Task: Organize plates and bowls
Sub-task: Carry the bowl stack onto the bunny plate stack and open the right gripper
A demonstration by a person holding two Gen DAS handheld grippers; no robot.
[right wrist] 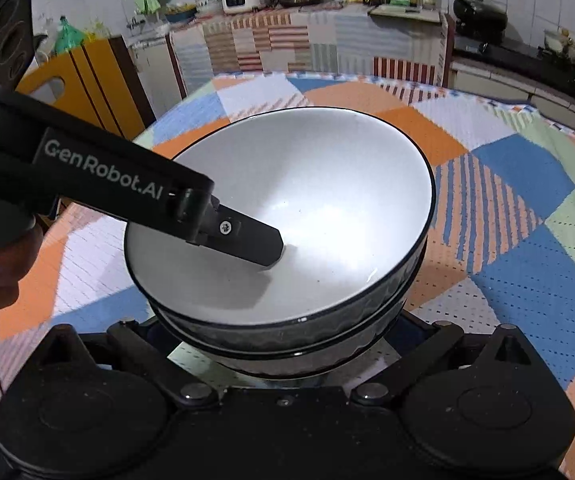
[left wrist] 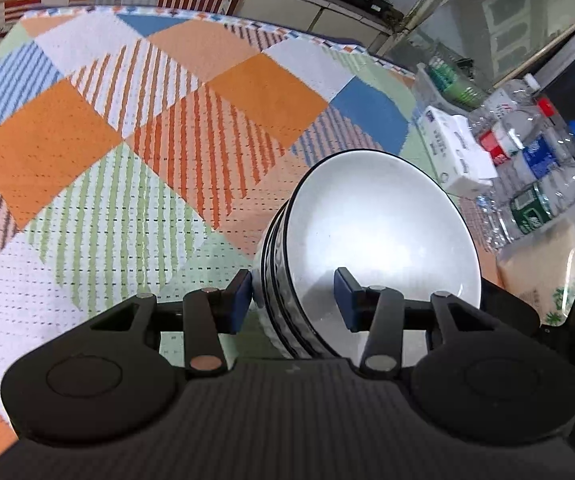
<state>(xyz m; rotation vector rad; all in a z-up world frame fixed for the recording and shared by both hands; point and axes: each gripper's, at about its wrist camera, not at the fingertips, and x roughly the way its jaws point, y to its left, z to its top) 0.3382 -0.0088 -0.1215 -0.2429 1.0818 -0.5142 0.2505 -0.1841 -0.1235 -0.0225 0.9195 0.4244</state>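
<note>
Left wrist view: my left hand-held gripper (left wrist: 293,300) straddles the wall of the stack of white, black-rimmed ceramic bowls (left wrist: 375,236), one blue pad outside, one inside, jaws part-way closed; whether they pinch the rim I cannot tell. The stack sits dead ahead, tilted to the right, over the counter with its orange, blue and green patchwork cloth (left wrist: 127,160). Right wrist view: the same stack of bowls (right wrist: 327,200) sits just above my right hand-held gripper, whose fingertips hide beneath it, so its opening I cannot tell. The left's finger (right wrist: 243,240) dips into the top bowl from the left. My call: the left is the nearer one.
</note>
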